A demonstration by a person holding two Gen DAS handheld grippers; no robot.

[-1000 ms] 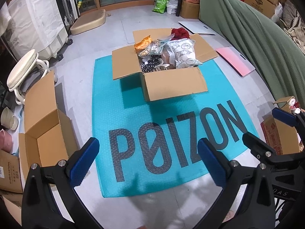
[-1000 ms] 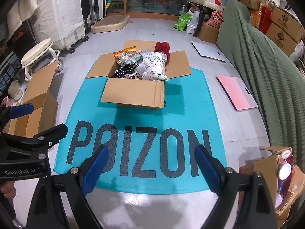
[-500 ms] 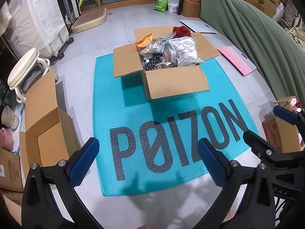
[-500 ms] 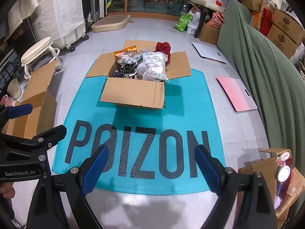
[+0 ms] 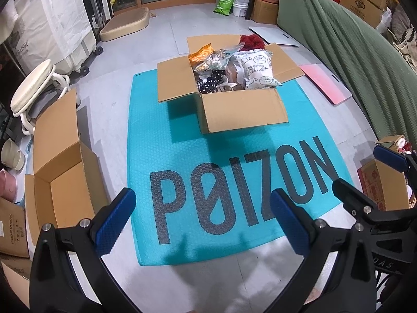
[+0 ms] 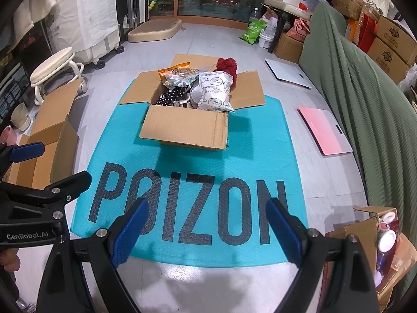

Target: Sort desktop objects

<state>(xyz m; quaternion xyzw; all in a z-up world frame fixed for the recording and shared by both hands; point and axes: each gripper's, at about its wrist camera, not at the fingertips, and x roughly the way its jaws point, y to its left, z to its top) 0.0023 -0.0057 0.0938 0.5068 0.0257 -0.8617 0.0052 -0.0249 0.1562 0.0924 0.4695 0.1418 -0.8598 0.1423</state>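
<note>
Careful: both your left gripper (image 5: 203, 217) and right gripper (image 6: 207, 227) hang apart and empty, and the overfilled box (image 6: 185, 127) at frame centre could spill its white snack bag (image 6: 213, 91) if nudged.

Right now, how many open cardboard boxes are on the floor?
3: a full one on the teal mat, an empty one at its left, a small one at its right. More may be hidden.
</note>
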